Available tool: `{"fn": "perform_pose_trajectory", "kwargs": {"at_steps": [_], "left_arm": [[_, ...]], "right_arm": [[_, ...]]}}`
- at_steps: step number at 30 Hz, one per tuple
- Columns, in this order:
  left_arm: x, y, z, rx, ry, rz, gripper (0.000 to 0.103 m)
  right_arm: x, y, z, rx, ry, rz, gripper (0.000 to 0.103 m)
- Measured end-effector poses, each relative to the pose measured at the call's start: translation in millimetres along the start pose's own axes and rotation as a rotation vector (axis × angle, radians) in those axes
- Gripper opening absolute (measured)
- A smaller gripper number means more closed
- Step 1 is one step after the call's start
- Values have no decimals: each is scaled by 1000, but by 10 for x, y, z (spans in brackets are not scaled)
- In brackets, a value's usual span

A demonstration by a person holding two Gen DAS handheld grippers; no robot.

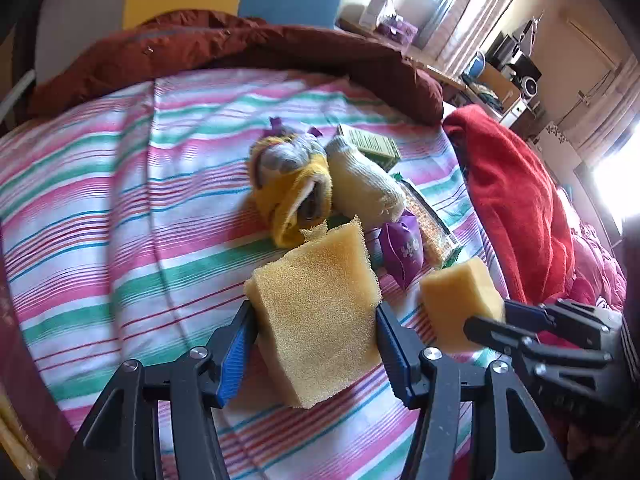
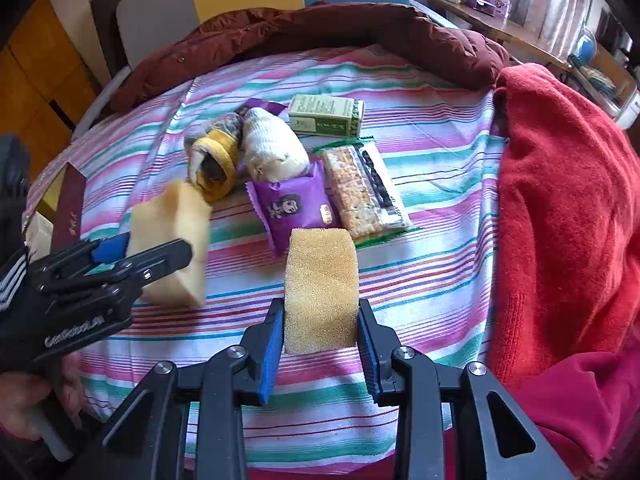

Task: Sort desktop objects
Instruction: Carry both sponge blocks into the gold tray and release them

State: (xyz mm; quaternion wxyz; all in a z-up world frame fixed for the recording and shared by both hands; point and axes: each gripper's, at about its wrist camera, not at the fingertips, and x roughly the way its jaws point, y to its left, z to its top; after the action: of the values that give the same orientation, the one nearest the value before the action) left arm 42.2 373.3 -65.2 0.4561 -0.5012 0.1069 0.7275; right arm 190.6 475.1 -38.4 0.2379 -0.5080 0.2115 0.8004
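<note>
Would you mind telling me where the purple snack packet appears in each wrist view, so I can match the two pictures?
Left wrist view: the purple snack packet lies right of centre, partly hidden behind the sponge in the left gripper.
Right wrist view: the purple snack packet sits at centre, just beyond the sponge in the right gripper.
Shared landmark: the cracker pack lies directly to the packet's right in both.

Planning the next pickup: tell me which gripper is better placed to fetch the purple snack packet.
Right, probably. The purple snack packet lies straight beyond the right gripper; the left gripper sees it off to its right. Both hold a sponge, so one must be set down first.
</note>
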Motion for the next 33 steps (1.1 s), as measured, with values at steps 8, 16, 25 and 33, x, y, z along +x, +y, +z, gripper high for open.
{"fn": "perform_pose_trajectory", "kwargs": {"at_steps": [8, 16, 25, 33], "left_arm": [[-425, 138, -129, -36, -93, 15, 59], [-868, 354, -245, -76, -166, 54, 59], [-1393, 708, -431, -129, -251, 110, 59], [-1866, 1261, -651, -240, -331, 193, 59]], "right_arm": [[-126, -44, -36, 28, -91, 127, 35], [-199, -5, -69, 10, -136, 135, 35], [-234, 24, -77, -16, -150, 71, 35], [-349, 437, -38, -91, -181, 99, 35]]}}
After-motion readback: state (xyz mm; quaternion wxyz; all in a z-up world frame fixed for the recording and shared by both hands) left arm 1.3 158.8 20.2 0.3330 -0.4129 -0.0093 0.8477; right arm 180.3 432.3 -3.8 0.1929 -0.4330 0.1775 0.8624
